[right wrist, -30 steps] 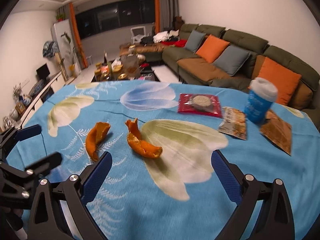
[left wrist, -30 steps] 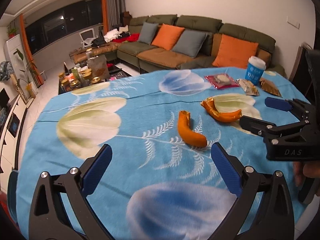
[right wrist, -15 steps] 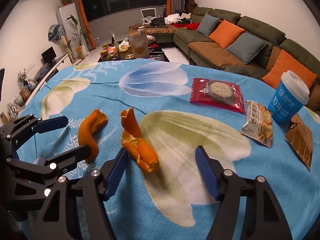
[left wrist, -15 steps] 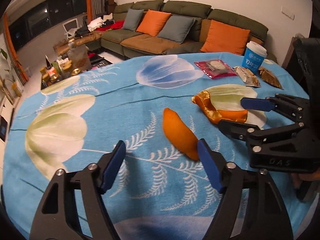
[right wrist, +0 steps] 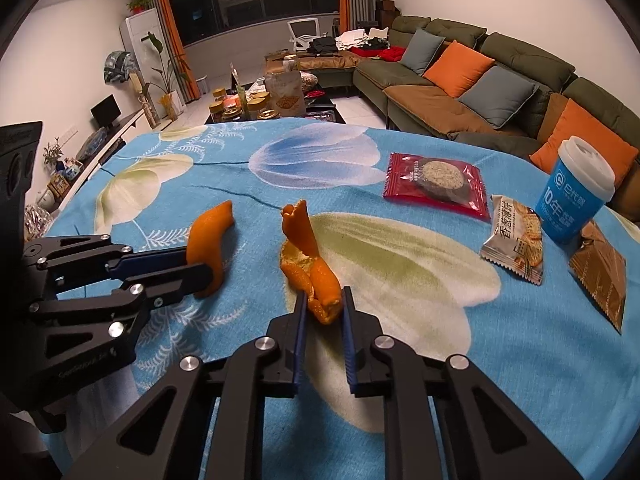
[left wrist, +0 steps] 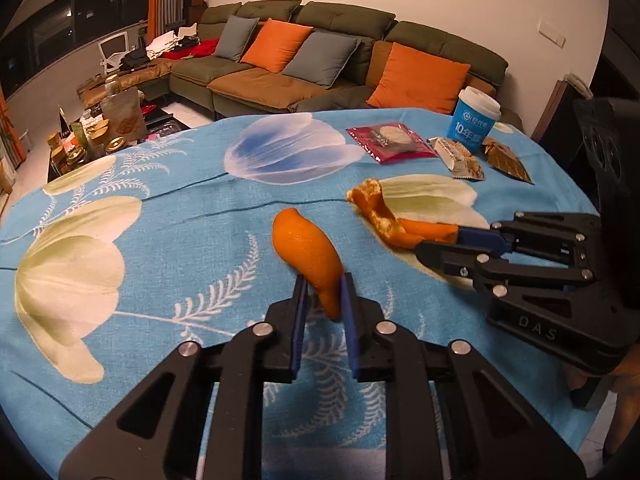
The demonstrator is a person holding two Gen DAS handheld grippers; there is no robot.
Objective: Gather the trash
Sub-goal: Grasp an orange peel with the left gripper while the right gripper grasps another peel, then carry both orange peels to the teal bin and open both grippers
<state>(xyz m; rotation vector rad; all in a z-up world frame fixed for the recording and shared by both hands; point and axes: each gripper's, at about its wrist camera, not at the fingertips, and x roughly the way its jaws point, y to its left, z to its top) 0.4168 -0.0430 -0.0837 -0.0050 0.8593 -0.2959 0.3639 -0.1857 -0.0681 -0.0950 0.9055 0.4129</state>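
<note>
Two grippers, one job: on a table w/ a blue floral cloth [left wrist: 168,240], the left gripper [left wrist: 323,292] has just been closing and now pinches the near tip of a smooth orange peel [left wrist: 306,254]. The right gripper [right wrist: 323,300], likewise just closed, clamps the crumpled orange peel [right wrist: 310,264] beside it. Each grips an end, prob. so the scraps lift clear. Snack wrappers [right wrist: 436,186] and a paper cup [right wrist: 576,190] wait beyond.

Two orange peels [left wrist: 308,258] [left wrist: 384,216], three snack packets [right wrist: 436,186] [right wrist: 516,240] [right wrist: 600,276], one cup [right wrist: 576,192].

Both claws have just been closing: left claw [left wrist: 323,294] pinches smooth peel [left wrist: 307,258], right claw [right wrist: 323,304] curled peel [right wrist: 310,268].
</note>
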